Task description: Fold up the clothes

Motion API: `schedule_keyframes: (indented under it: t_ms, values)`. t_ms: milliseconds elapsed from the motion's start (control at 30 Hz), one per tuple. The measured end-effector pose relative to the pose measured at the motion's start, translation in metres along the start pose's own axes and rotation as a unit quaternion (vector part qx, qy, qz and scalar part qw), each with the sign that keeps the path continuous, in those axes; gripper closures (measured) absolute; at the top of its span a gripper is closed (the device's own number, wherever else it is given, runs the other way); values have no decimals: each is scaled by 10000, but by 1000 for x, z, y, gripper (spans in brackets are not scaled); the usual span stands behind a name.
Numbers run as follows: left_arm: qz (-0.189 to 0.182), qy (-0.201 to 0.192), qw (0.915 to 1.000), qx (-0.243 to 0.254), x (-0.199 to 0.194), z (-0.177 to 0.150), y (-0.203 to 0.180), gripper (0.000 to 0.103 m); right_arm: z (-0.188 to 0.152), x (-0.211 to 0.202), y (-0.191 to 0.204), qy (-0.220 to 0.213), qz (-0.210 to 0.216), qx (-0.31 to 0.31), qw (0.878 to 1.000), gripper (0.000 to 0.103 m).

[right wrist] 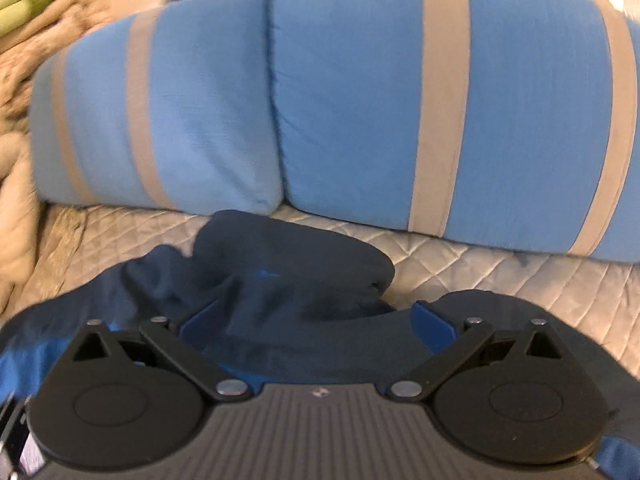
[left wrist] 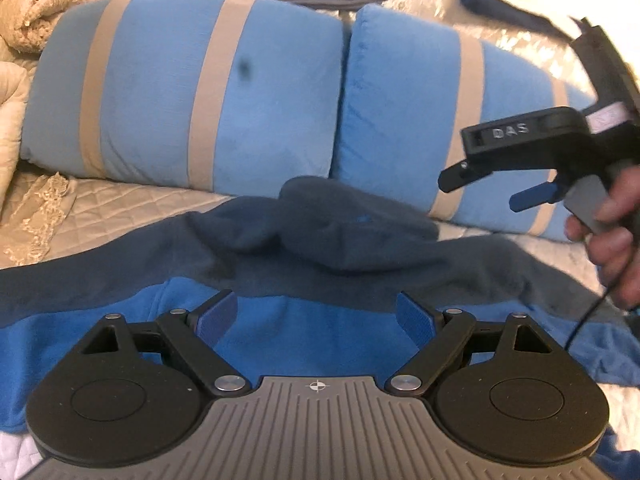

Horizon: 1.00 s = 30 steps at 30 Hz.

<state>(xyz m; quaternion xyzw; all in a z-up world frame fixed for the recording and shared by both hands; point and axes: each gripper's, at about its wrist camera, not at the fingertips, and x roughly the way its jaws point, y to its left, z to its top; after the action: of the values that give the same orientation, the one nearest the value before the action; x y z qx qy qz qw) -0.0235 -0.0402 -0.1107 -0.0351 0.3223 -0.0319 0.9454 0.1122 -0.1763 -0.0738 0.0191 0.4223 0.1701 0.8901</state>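
Your left gripper (left wrist: 316, 316) hovers wide open and empty over the blue-and-navy fabric garment (left wrist: 304, 240) spread on the quilted beige bedspread (left wrist: 100, 208), while your right gripper (right wrist: 316, 324), likewise agape, grasps nothing, before two blue beige-striped pillows (left wrist: 192, 92).

Bedroom, quilted bedspread (right wrist: 500, 276), striped pillows (left wrist: 180, 92)
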Motion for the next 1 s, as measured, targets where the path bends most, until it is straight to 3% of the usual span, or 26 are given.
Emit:
schedule_keyframes:
  t_ms: [333,533,667,767,900,1000]
  values:
    - [273,464,9983,-216,11,5,17,16,14,80,-36,218,106,1002,9947,0]
    - [285,510,9982,-168,12,5,16,16,9,124,-59,398,365,1822,9818,3]
    - [419,500,9979,-42,12,4,12,16,2,131,-55,257,382,1782,9829,47]
    - [468,516,9976,-36,13,4,12,16,-3,123,-50,-17,249,1589,9870,72]
    - [521,516,9973,-40,14,4,13,16,-7,98,-42,-427,229,1154,9921,80]
    - [565,463,9973,-36,12,3,13,16,-15,68,-23,-828,99,363,9959,83]
